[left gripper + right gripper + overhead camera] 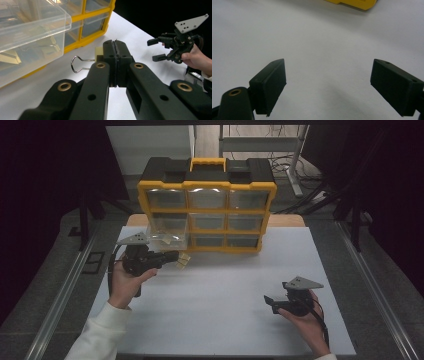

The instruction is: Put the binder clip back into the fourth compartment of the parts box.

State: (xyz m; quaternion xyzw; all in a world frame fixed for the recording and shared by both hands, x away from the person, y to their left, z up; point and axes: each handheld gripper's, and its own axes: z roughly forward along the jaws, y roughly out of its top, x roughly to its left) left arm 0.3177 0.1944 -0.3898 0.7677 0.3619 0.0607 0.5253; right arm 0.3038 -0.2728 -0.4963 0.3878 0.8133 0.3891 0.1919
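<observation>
A yellow and black drawer cabinet (207, 200) stands at the back of the white mat. Its bottom-left clear drawer (167, 236) is pulled out and holds several pale clips; the left gripper view has this drawer (30, 30) at upper left. My left gripper (175, 256) hovers just in front of the drawer, shut on a pale yellow binder clip (184, 260). Seen along its own jaws, the left gripper (115, 45) pinches the clip (99, 52), whose wire loop sticks out to the left. My right gripper (270, 302) stands open above the mat at the right with nothing between its fingers (269, 82).
The white mat (215, 320) covers the table, with bare surface between the two hands. A yellow corner of the cabinet (354, 3) lies ahead of the right gripper. Metal rails run along both sides of the table. The right gripper (156, 48) appears far off in the left gripper view.
</observation>
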